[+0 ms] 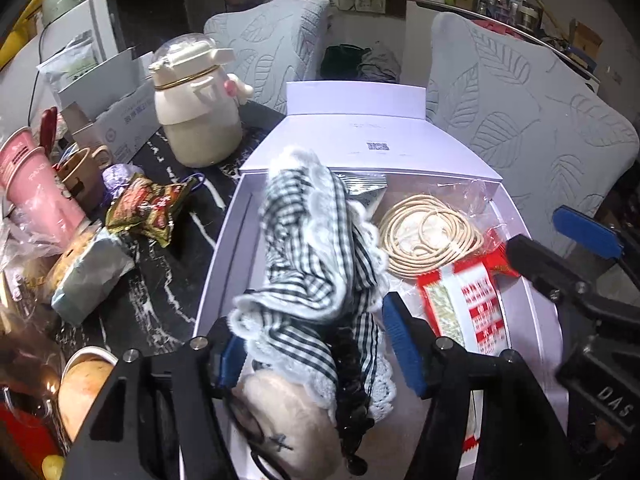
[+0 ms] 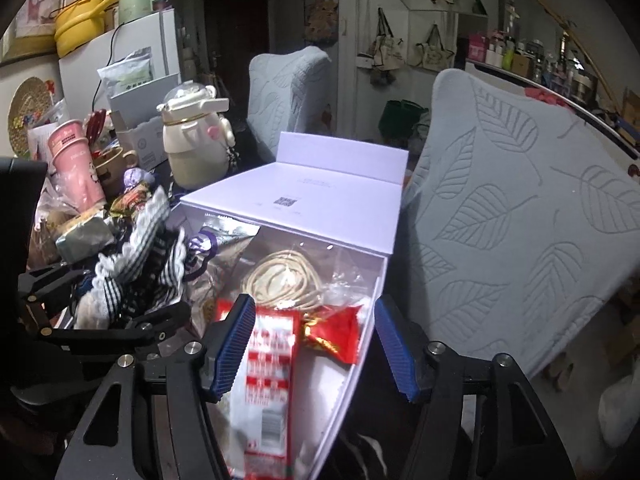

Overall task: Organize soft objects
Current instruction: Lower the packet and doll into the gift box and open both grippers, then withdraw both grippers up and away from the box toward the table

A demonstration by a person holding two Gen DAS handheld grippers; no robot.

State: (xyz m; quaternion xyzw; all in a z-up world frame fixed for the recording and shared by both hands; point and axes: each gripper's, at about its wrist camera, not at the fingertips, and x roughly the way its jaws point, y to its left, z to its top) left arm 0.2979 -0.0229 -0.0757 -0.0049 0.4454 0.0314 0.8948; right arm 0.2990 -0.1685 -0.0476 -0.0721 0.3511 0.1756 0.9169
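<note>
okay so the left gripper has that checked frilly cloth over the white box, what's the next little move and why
Probably lower the left gripper a little and open it. The checked cloth sits between its fingers, already above the open white box, left of the coiled cord. The right gripper is open and holds nothing.

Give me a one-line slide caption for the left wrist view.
Left hand-held gripper holds a gingham plush toy over the open white box beside coiled cord.
</note>
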